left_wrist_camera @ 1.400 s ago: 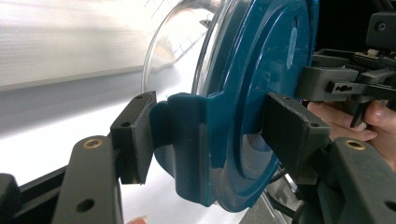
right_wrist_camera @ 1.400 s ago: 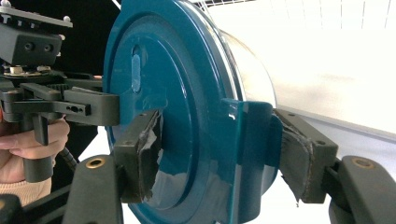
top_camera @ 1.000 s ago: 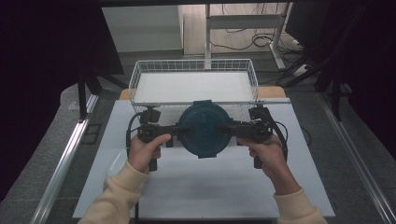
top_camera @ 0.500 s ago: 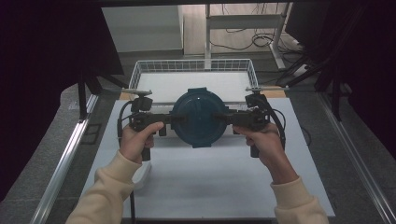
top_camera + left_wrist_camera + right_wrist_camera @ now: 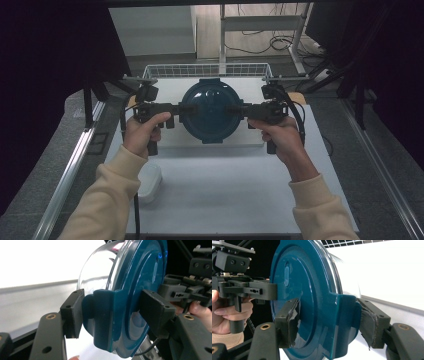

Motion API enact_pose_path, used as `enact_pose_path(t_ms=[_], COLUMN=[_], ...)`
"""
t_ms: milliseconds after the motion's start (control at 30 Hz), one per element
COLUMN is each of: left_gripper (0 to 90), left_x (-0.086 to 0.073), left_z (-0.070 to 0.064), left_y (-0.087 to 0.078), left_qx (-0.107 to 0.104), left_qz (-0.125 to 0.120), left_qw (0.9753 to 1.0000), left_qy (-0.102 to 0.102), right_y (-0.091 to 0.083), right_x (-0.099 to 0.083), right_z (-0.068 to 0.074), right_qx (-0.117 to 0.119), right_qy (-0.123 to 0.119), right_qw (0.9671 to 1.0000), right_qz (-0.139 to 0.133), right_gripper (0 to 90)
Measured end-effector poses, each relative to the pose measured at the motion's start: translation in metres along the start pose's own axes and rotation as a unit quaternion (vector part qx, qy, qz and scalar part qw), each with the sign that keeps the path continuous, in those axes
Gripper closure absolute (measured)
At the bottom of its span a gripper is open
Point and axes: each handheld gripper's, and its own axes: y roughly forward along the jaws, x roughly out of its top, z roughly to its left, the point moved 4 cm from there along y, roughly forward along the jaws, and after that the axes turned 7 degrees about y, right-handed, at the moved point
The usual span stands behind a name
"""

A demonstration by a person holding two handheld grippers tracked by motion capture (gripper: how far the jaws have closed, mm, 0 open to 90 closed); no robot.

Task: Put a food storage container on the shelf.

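A round glass container with a dark teal lid hangs in the air above the table, in front of the wire basket. My left gripper is shut on the lid's left latch tab, one pad on the tab's outer side and one on the lid's top face. From the other side my right gripper is shut on the right latch tab in the same way. In the gripper views the lid faces the person and the clear bowl points away.
A white wire basket stands at the table's far edge, right behind the container. A small white tub lies near the front left, beside the left forearm. The white table top spreads in front of the hands.
Both grippers have carried the container up and away from the person, toward the basket. The grip on both tabs is unchanged.
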Motion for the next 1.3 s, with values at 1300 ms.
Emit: enact_pose_path(t_ms=[1300], left_gripper=[38.3], left_x=[0.061], left_z=[0.039], left_y=[0.015], left_qx=[-0.009], left_qz=[0.011], left_qw=[0.9997], left_qy=[-0.021], right_y=[0.030], right_x=[0.064], right_z=[-0.018], right_qx=[-0.005], right_qy=[0.013], right_qw=[0.9998], right_qz=[0.016], right_gripper=[37.9])
